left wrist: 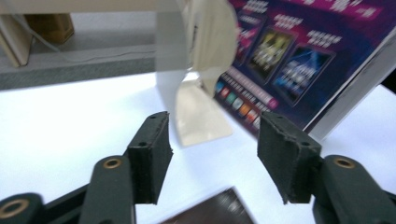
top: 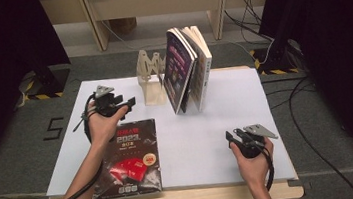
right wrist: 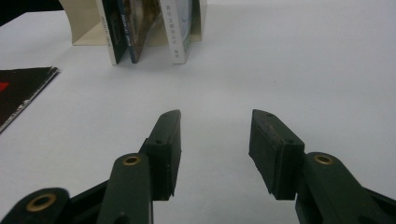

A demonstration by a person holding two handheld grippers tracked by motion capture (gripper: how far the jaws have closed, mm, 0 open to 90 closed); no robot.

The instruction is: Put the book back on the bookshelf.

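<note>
Just behind left hand-held gripper, jaws apart and empty: black magazine, flat on table.

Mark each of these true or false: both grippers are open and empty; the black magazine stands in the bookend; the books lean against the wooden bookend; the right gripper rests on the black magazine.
1. Both the left gripper and the right gripper are open and empty. True.
2. The black magazine stands in the bookend. False: it lies flat on the white table, near the front edge.
3. The books lean against the wooden bookend. True.
4. The right gripper rests on the black magazine. False: it sits over bare table, well apart from the magazine.
</note>
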